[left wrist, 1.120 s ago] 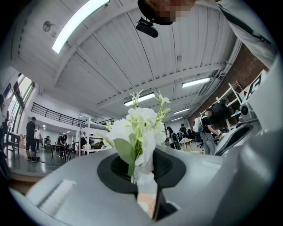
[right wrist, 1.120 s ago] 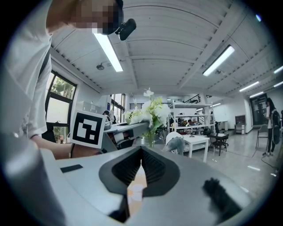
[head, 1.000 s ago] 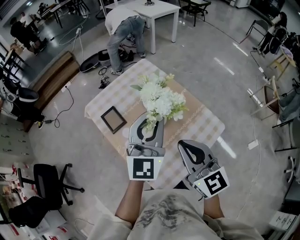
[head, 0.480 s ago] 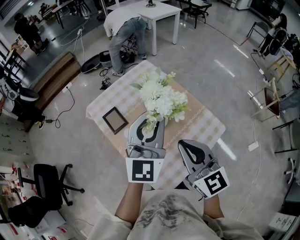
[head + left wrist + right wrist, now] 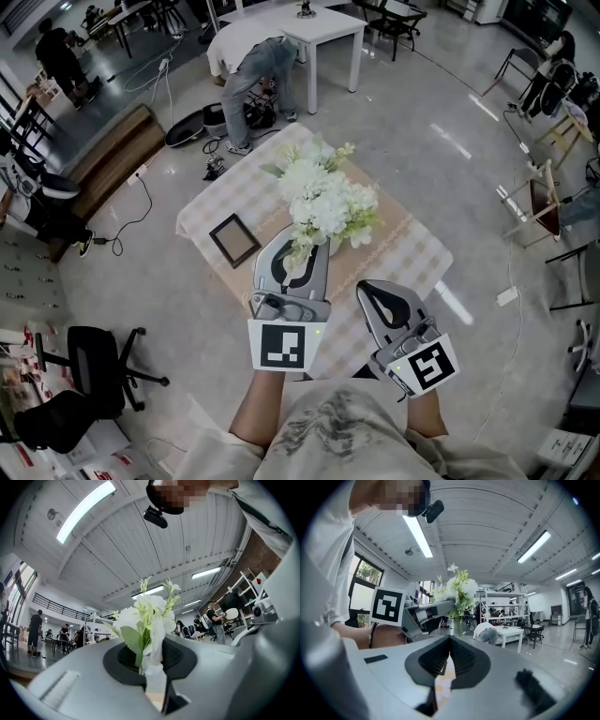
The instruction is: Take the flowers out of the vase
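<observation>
A bunch of white flowers (image 5: 323,195) with green leaves stands over the checked tablecloth (image 5: 405,246). My left gripper (image 5: 302,247) is shut on the stems just below the blooms. In the left gripper view the flowers (image 5: 146,620) rise straight out from between the closed jaws of this gripper (image 5: 152,672). The vase is hidden under the blooms and the gripper in the head view. The right gripper view shows the flowers (image 5: 457,590), the left gripper (image 5: 451,603) on them, and what looks like clear glass below. My right gripper (image 5: 368,290) (image 5: 449,643) is shut and empty, low at the right.
A small dark picture frame (image 5: 232,240) lies on the table's left part. Beyond the table a person (image 5: 251,64) bends over beside a white table (image 5: 323,26). A bench (image 5: 112,155), floor cables (image 5: 141,202) and an office chair (image 5: 94,367) are at the left.
My left gripper has risen a little with the flowers in it. The right gripper has kept still.
</observation>
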